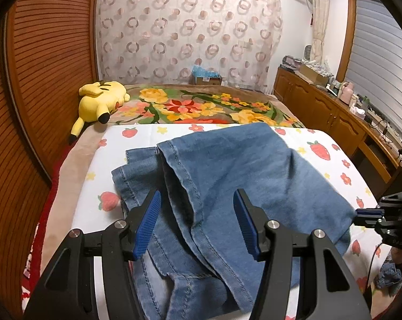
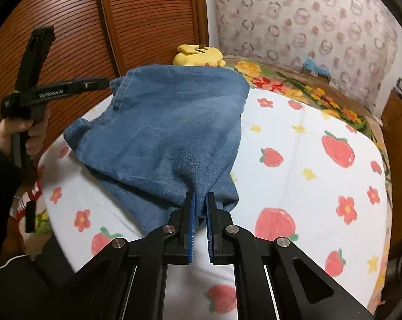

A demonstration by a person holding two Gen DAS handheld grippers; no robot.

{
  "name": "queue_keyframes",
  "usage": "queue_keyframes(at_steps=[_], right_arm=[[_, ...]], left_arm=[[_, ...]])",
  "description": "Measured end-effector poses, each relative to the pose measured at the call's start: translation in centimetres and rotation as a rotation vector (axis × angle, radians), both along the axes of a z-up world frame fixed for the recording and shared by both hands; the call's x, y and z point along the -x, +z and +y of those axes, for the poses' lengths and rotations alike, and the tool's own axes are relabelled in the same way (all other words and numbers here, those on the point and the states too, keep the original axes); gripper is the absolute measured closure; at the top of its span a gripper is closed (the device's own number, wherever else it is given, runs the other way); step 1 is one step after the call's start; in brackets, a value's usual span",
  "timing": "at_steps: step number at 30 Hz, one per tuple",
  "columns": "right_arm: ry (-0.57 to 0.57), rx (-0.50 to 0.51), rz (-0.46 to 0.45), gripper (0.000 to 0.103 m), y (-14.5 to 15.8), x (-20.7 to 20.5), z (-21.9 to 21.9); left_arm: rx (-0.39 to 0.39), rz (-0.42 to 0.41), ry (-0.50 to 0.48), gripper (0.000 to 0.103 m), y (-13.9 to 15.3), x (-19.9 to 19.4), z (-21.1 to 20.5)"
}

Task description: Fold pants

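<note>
pants (image 1: 227, 176) on sheet (image 1: 331, 144), folded over themselves | sheet on bed, blanket (image 1: 201, 106) behind it | plush (image 1: 99, 101) on blanket, far left, beside wardrobe (image 1: 41, 80) | box (image 1: 206, 78) behind bed, before curtain (image 1: 187, 26) | cabinet (image 1: 321, 112) right of bed

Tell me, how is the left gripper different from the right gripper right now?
The left gripper is open wide above the blue pants, pinching nothing. The right gripper is shut on the pants' edge. The left one holds no cloth; the right one does. Both are black with blue pads, over the strawberry sheet.
</note>
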State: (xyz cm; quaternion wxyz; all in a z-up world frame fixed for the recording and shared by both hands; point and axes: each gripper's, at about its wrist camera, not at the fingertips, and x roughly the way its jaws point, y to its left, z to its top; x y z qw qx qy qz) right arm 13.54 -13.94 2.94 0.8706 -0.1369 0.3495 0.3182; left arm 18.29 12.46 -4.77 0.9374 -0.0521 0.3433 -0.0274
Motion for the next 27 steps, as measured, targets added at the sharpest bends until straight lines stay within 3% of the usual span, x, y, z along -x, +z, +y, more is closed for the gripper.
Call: queue_keyframes(at_steps=[7, 10, 17, 27], right_arm=[[-0.072, -0.008, -0.15, 0.089, 4.9, 3.8, -3.0], [-0.126, -0.014, -0.247, 0.078, 6.8, 5.5, -4.8], [-0.196, -0.067, -0.453, 0.074, 7.3, 7.9, -7.7], [-0.178, -0.249, -0.406, 0.074, 3.3, 4.8, -8.4]], left_arm=[[0.002, -0.021, -0.026, 0.045, 1.2, 1.0, -1.1], [0.0, -0.031, -0.044, 0.045, 1.5, 1.4, -2.0], [-0.013, -0.025, -0.083, 0.045, 1.2, 1.9, -4.2], [0.001, -0.023, -0.092, 0.045, 0.4, 1.9, -5.6]])
